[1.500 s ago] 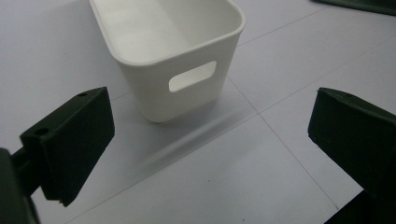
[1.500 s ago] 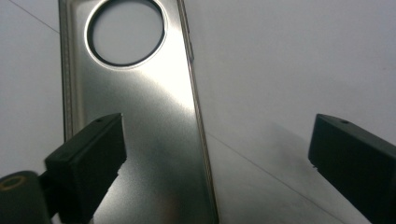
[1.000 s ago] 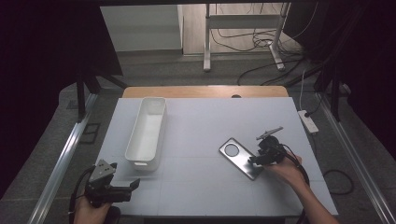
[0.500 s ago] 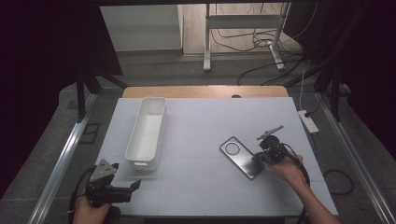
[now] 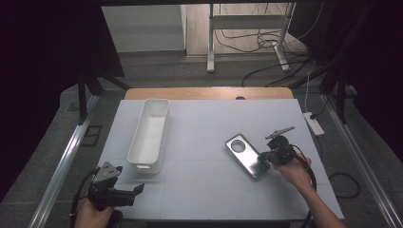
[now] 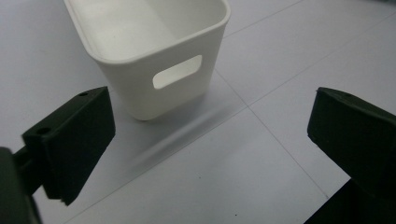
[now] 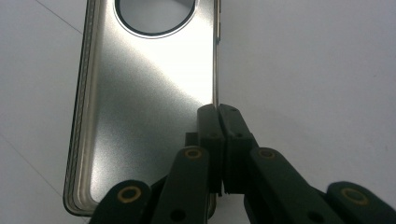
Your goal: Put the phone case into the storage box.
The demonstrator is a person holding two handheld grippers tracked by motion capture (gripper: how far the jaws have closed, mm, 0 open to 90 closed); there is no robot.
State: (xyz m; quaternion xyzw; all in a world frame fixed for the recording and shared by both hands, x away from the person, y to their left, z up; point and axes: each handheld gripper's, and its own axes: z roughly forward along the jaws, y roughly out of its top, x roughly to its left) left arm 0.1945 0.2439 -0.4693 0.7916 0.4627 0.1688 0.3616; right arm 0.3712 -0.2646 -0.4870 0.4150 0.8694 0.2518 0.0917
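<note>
The right gripper (image 7: pixel 218 114) has just been closing and now pinches the long edge of the silver phone (image 7: pixel 144 107), lying near the tabletop's (image 5: pixel 199 190) right edge. It should lift slowly, keeping the thin edge from slipping. The left gripper (image 6: pixel 210 154) waits open beside the white bin (image 6: pixel 154 51).

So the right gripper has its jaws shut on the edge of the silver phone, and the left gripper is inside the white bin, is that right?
Not quite. The left gripper is outside the white bin, hovering open over the table in front of its handle end, as the left gripper view shows. The right gripper is indeed shut on the edge of the silver phone.
</note>
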